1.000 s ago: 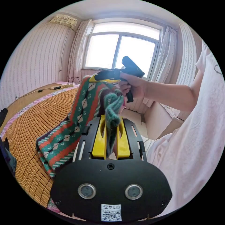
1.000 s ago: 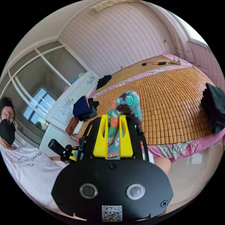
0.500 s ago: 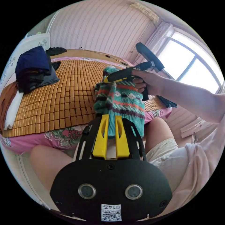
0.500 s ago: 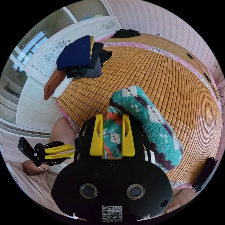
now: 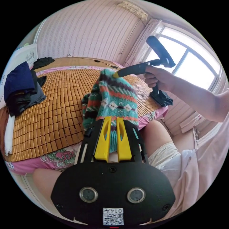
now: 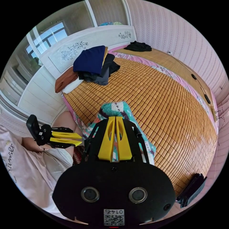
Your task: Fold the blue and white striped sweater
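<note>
Left gripper view: the left gripper (image 5: 111,121) clamps the hem of a teal, orange and purple patterned knit sweater (image 5: 112,97), held above the woven bamboo bed mat (image 5: 59,95). The right gripper (image 5: 116,74) pinches its upper edge, jaws together on the knit. Folded dark clothes (image 6: 95,63) sit near the headboard.

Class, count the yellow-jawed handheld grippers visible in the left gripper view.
2. The left gripper, bottom centre, clamps the teal patterned knitted sweater; the right gripper, upper right, pinches the sweater's top edge.
</note>
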The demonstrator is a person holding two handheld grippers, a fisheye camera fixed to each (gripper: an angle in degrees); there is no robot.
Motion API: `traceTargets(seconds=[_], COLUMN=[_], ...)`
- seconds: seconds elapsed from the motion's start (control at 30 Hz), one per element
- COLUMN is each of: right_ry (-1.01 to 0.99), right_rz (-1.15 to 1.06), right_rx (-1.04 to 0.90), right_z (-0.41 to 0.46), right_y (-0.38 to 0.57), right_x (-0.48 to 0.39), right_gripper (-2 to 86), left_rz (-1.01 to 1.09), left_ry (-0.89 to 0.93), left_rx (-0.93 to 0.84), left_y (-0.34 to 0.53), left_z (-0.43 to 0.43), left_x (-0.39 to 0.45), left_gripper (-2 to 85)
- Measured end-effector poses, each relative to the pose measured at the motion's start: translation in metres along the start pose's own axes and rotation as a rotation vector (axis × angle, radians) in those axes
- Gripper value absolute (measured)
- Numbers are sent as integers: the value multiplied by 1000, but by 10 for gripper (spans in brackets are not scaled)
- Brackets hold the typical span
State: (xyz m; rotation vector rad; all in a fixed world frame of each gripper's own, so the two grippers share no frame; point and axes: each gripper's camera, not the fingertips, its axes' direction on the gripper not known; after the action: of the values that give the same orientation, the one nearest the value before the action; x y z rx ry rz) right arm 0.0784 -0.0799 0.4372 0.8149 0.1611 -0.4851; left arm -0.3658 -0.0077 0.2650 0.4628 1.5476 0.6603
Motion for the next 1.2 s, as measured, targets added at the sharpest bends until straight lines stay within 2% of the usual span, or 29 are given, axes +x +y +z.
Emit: traceTargets(seconds=[0.2, 0.37, 0.43, 0.6, 0.7, 0.8, 0.9, 0.97, 1.03, 1.1, 1.2], right_ry=[5, 125, 157, 106, 98, 103, 79, -1, -62, -75, -23], right_rz=[9, -135, -166, -75, -97, -80, -91, -42, 37, 128, 297], right_rx=[-197, -462, -491, -499, -477, -422, -236, 0, 150, 250, 335], right_z=[81, 142, 153, 162, 155, 140, 98, 41, 0, -32, -62], right_y=[-64, -102, -107, -113, -105, -92, -63, -23, 14, 54, 122], right_x=[-1, -14, -17, 1, 9, 17, 23, 36, 51, 69, 102], right_gripper=[-4, -7, -8, -9, -10, -9, -8, -5, 2, 24, 111], left_rz=[63, -75, -75, -50, -110, -154, -200, -213, -232, -279, -298], left_ry=[-54, -134, -120, -149, -82, 4, 100, 139, 120, 125, 129], left_rx=[-45, -179, -162, -187, -192, -208, -189, -59, 32, 79, 54], left_y=[2, 6, 13, 20, 22, 21, 20, 25, 29, 31, 25], left_z=[33, 84, 94, 117, 126, 127, 113, 91, 76, 74, 101], left_x=[4, -47, -60, -73, -94, -116, -134, -147, -158, -173, -198], left_gripper=[39, 2, -5, -9, -9, -4, 17, 49, 84, 135, 180])
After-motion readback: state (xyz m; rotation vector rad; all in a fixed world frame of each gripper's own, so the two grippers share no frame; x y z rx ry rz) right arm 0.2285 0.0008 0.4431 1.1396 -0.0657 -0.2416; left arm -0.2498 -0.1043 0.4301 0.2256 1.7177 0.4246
